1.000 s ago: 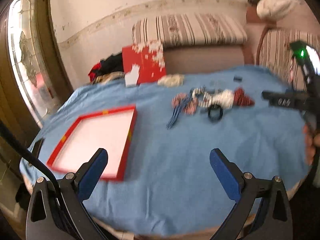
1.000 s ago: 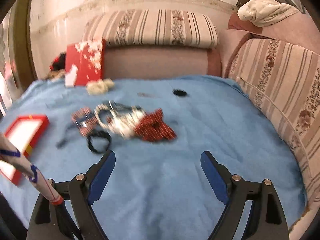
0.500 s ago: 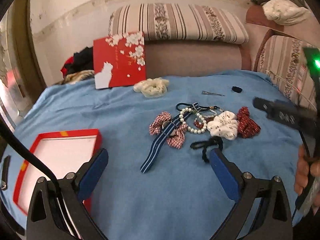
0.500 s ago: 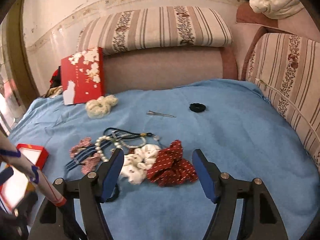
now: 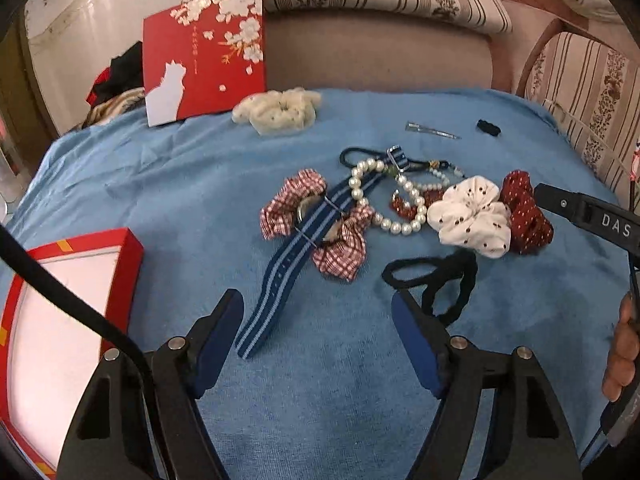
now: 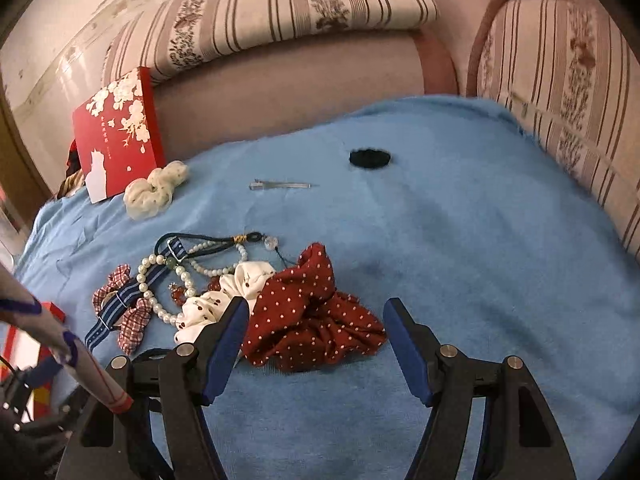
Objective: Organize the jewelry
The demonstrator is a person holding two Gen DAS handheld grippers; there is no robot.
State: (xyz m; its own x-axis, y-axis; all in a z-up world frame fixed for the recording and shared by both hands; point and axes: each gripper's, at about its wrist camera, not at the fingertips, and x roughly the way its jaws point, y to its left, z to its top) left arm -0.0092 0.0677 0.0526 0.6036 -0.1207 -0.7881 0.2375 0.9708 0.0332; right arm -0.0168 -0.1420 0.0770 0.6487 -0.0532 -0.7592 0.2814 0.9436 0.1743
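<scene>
Surface: a blue cloth (image 5: 168, 184) covers the table, with striped sofa cushions (image 6: 280, 12) behind it at 12 o'clock.
Left gripper (image 5: 318, 336): jaws wide and empty, low over the cloth, with the tail of the striped strap between its fingers.
Right gripper (image 6: 316, 338): jaws wide, holding nothing; the red polka-dot scrunchie (image 6: 312, 320) lies between its blue pads.
Jewelry pile: in the left wrist view, at 1 o'clock from the left gripper, a pearl bracelet (image 5: 384, 200) lies over a navy striped strap (image 5: 296, 248) that crosses a red checked scrunchie (image 5: 320, 228).
White scrunchie (image 5: 474, 216): touches the red one on its 3 o'clock side.
Black hair tie (image 5: 436, 276): just beside the left gripper's right finger.
Red tray (image 5: 120, 276): at 9 o'clock, white inside.
Far items: a cream scrunchie (image 5: 276, 110), a metal hair clip (image 5: 430, 130) and a small black hair tie (image 6: 370, 158) at 12 o'clock.
Red box lid (image 5: 204, 56): stands tilted against the sofa.
</scene>
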